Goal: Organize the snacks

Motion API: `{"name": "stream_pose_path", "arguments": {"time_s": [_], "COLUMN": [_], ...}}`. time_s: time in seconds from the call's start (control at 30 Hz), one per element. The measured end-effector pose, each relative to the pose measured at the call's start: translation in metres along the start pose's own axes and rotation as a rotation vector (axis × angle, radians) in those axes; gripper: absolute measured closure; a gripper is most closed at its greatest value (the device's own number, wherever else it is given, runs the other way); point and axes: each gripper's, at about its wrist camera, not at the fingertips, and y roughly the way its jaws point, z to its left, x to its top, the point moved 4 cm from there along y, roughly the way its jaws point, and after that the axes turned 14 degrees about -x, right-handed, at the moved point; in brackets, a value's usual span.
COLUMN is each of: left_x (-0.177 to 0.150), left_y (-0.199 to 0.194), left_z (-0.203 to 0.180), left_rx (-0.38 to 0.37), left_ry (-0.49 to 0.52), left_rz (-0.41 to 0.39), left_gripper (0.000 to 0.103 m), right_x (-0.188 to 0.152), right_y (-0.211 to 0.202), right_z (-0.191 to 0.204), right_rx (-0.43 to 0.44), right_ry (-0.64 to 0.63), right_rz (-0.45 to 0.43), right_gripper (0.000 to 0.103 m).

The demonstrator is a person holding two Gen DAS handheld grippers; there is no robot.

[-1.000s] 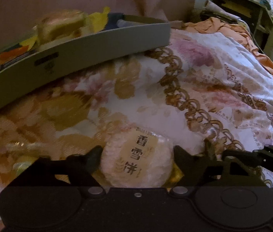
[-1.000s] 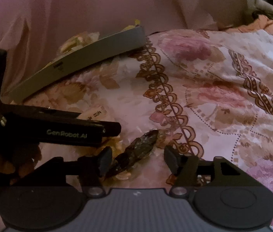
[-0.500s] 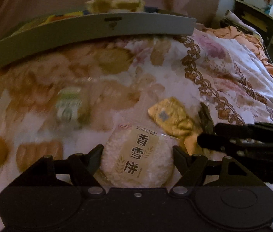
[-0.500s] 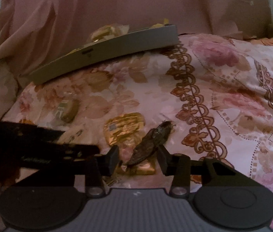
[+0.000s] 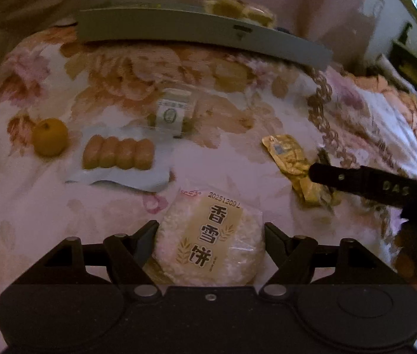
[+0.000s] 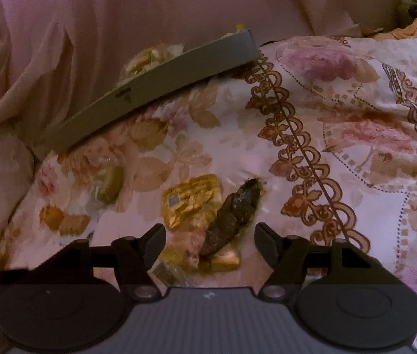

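The round rice cracker pack (image 5: 208, 243) sat clamped between the fingers of the left gripper (image 5: 209, 236), above the floral bedspread (image 5: 238, 118). The right gripper (image 6: 209, 240) was opening, its fingers clear of the dark snack packet (image 6: 232, 215) lying between them. The grey tray (image 5: 202, 34) lay beyond.

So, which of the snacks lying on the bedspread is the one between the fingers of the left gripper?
The round rice cracker in its clear wrapper with a beige label. The left gripper holds it; the orange, the row of buns and the gold packet lie farther off.
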Motion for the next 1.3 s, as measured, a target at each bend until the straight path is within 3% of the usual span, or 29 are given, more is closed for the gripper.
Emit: {"name": "stream_pose_path", "arguments": {"time_s": [0.13, 0.3, 0.47, 0.6, 0.83, 0.97, 1.2, 1.3], "left_x": [-0.001, -0.003, -0.004, -0.003, -0.001, -0.004, -0.005, -0.007], "left_y": [-0.003, -0.004, -0.006, -0.010, -0.017, -0.018, -0.024, -0.025], "left_z": [0.001, 0.004, 0.007, 0.010, 0.018, 0.016, 0.017, 0.017], "left_rx": [-0.009, -0.031, -0.056, -0.046, -0.012, 0.001, -0.007, 0.000], "left_ry": [0.000, -0.008, -0.016, -0.031, -0.053, -0.036, -0.048, -0.035], "left_rz": [-0.007, -0.026, -0.038, -0.045, -0.048, -0.037, -0.015, -0.004], "left_gripper": [0.026, 0.026, 0.026, 0.026, 0.026, 0.025, 0.020, 0.019], "right_x": [-0.001, -0.010, -0.019, -0.033, -0.054, -0.062, -0.058, -0.059], "right_y": [0.006, 0.002, -0.008, -0.019, -0.040, -0.042, -0.035, -0.035], "right_z": [0.008, 0.026, 0.042, 0.062, 0.080, 0.089, 0.093, 0.095], "right_rx": [-0.021, -0.035, -0.029, -0.055, -0.046, -0.053, -0.029, -0.033], "right_ry": [-0.031, -0.153, -0.247, -0.412, -0.609, -0.663, -0.648, -0.654], "right_rz": [-0.017, -0.044, -0.059, -0.087, -0.044, -0.077, -0.128, -0.130], "right_gripper": [0.026, 0.039, 0.042, 0.043, 0.050, 0.046, 0.031, 0.032]}}
